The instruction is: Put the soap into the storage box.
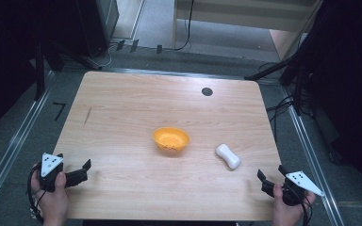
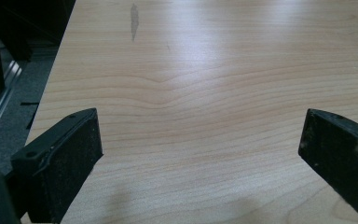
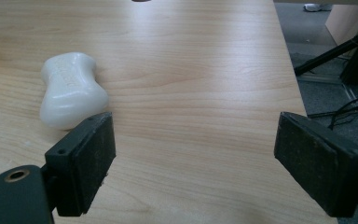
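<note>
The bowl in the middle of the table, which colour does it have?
The bowl is orange, clearest in the high view.

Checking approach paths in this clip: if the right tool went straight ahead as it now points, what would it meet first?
Likely nothing: between the open jaws of the right tool lies bare table. The soap sits left of that line, though depth is unclear.

We saw a wooden table [image 1: 122,113]. Near its centre sat an orange bowl [image 1: 170,139]; right of the bowl lay a white soap bar [image 1: 228,156], apart from it.
</note>
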